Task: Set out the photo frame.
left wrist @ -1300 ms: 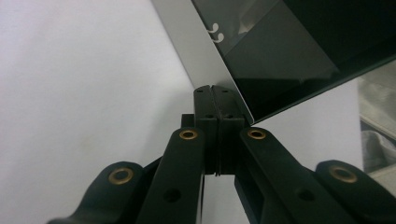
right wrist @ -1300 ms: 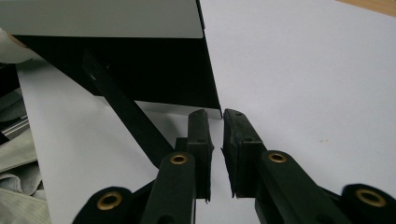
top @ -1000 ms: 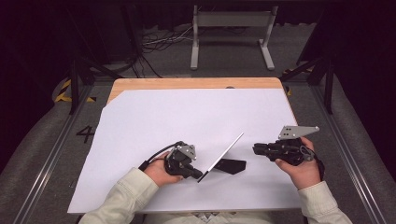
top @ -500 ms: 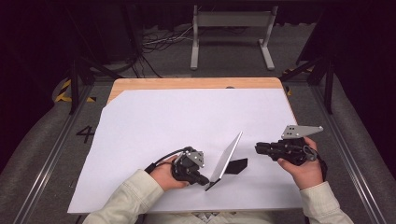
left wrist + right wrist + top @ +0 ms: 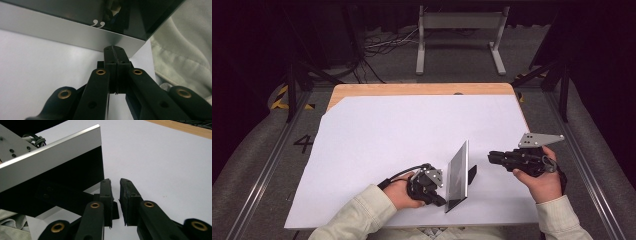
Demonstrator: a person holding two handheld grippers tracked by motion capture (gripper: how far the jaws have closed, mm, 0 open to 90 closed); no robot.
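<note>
Near edge of the table: a silver-framed panel (image 5: 458,174) with a dark glass face stands almost upright on the white sheet (image 5: 412,130), its lower corner close to the sheet's front edge.
Left gripper (image 5: 438,197): held in the person's left hand (image 5: 399,192), jaws pressed together on the panel's silver rim near its lower corner; in the left gripper view the jaw tips (image 5: 115,53) meet the frame (image 5: 62,31) with no gap.
Right gripper (image 5: 493,157): held in the right hand (image 5: 539,182), just beside the panel's back, not touching it; jaws slightly parted with nothing between them.
Panel back: a black prop leg (image 5: 471,176) juts from behind toward the right gripper.
Open room: the sheet lies bare from the panel to the far wooden strip (image 5: 422,89) of the table, and to both sides.
Edges: the sheet's far left corner is cut at a slant; floor rails (image 5: 267,165) run along each side of the table.
Left gripper view adds: a small white quotation mark (image 5: 97,23) printed on the glass and a pale sleeve (image 5: 185,57) beside the frame.
Right gripper view adds: the panel's black back (image 5: 62,172), the prop leg (image 5: 67,197) crossing under it, and the gap between the right gripper's jaws (image 5: 115,197).
High view adds: a grey three-cornered plate (image 5: 539,139) on the right gripper and a metal stand (image 5: 459,35) beyond the table.
</note>
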